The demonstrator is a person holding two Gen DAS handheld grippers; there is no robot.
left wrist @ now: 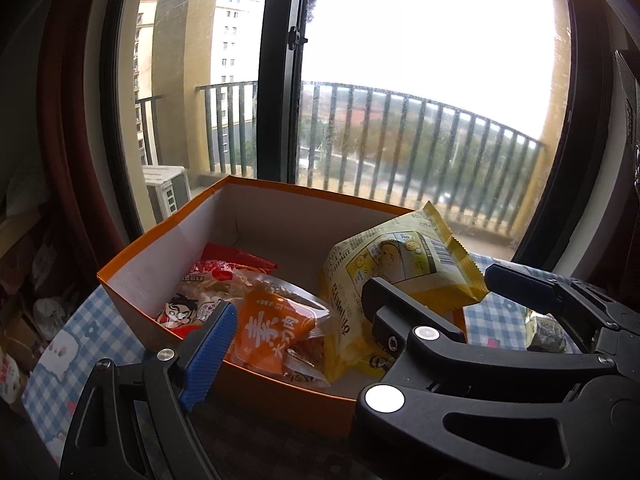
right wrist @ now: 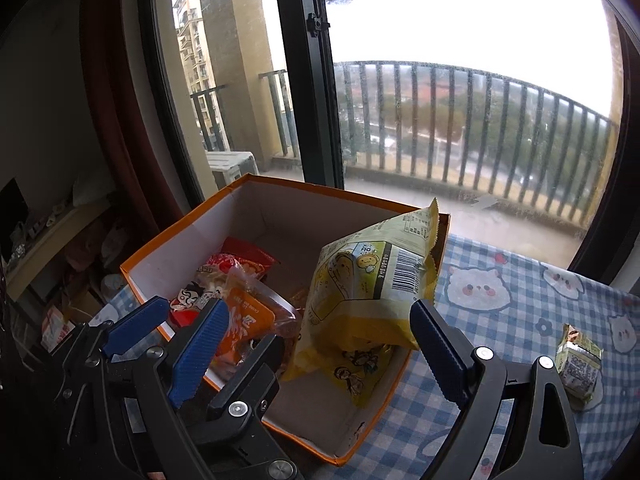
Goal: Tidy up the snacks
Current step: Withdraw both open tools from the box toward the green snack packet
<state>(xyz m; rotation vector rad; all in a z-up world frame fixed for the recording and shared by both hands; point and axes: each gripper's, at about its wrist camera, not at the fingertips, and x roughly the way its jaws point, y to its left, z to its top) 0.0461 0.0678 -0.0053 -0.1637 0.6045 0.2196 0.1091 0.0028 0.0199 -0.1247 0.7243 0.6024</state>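
Orange box (right wrist: 188, 236) sits on the table (right wrist: 520, 320), which carries a blue checked cloth with cartoon prints, close to the window (right wrist: 440, 80).

Contents, left to right: red bag (right wrist: 236, 262) flat against the left wall; orange pack (right wrist: 248, 326) lying partly over it; yellow bag (right wrist: 360, 300) standing tilted at the right side, its top corner leaning over the right rim.

Right tool (right wrist: 316, 346): fingers spread wide, released. In the right wrist view the yellow bag stands between the two blue pads (right wrist: 438, 354); whether either pad touches it I cannot tell. The right pad is outside the box's right wall, the left one over the box interior.

Left tool (left wrist: 356, 312): also spread wide, nothing gripped. In its own view the left pad (left wrist: 208, 354) overlaps the near-left rim of the box (left wrist: 132, 256), in front of the red bag (left wrist: 208, 280) and orange pack (left wrist: 276, 332). The right tool's black frame crosses between the left tool's fingers and hides the lower part of the yellow bag (left wrist: 396, 260).

Outside the box: a small foil packet (right wrist: 578, 360) lies on the cloth to the right, well apart from the box and just beside the right tool's frame.

Left of the table, a low shelf (right wrist: 60, 224) and clutter, too dim to identify. A railing (right wrist: 480, 132) shows beyond the glass.
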